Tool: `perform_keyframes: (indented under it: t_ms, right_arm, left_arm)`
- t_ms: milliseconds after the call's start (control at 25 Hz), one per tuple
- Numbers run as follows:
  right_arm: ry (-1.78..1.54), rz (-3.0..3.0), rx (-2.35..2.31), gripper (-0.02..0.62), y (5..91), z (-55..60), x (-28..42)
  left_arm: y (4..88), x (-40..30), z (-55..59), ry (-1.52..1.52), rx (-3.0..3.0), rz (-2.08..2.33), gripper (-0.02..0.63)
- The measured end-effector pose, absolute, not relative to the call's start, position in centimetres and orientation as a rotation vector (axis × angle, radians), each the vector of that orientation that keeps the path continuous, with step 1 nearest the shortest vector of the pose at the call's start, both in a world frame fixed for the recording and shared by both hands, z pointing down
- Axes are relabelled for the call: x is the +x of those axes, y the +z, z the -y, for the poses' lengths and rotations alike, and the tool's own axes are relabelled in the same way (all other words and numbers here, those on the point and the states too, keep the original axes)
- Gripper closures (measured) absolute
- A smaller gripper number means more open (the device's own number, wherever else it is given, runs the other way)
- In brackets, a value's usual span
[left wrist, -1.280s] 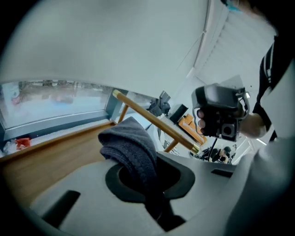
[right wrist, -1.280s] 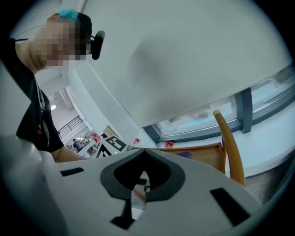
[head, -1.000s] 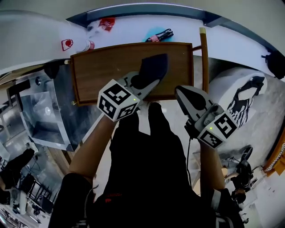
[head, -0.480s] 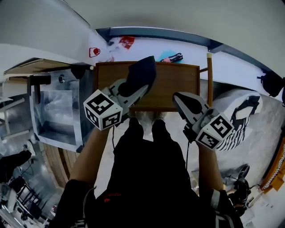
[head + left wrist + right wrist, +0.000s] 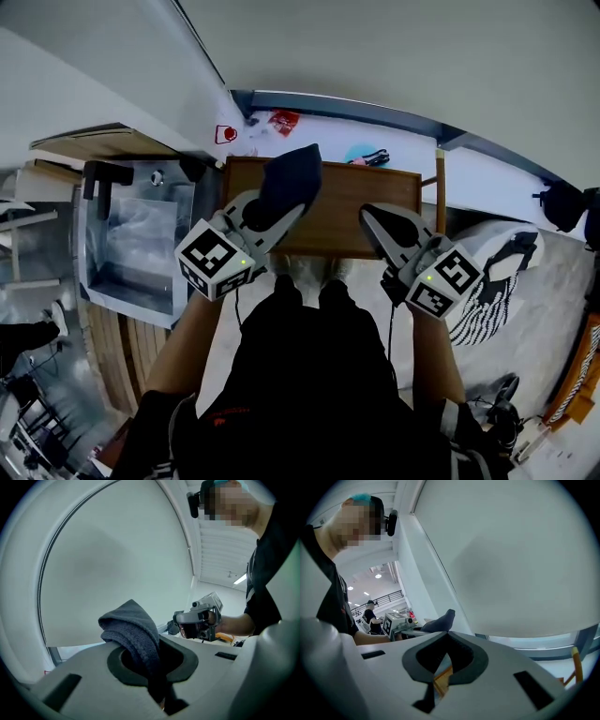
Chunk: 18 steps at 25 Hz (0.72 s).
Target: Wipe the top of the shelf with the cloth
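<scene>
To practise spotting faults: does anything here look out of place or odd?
Small litter, a red packet and a teal item, lies behind the shelf. The cloth sticks up from the left gripper, apparently off the shelf.

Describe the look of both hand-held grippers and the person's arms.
The left hand-held gripper and right hand-held gripper are light grey, tapering shells with dark linings inside. Each carries a white cube of black square markers with a green light and trails a thin dark cable. Forearms are bare; clothing is black.
</scene>
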State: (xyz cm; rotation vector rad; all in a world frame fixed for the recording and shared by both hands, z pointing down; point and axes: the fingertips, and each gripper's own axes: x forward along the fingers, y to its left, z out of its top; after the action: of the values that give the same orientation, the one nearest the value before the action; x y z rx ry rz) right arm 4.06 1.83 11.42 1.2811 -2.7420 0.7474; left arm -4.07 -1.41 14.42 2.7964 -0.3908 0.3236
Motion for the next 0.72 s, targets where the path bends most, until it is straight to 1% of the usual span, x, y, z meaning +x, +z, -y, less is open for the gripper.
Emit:
perform_keyframes:
  t_ms: [360,720]
  right_arm:
    - [0.702,2.765,1.26,0.594,9.8,-0.7,1.6]
    - [0.636,2.805,1.198,0.594,8.4,-0.1,-2.6]
  left_arm:
    - [13.4,-6.4,2.3,0.354,2.833,0.451,0.555]
    - [13.0,-8.9,3.0,0.374,2.849,0.486,0.555]
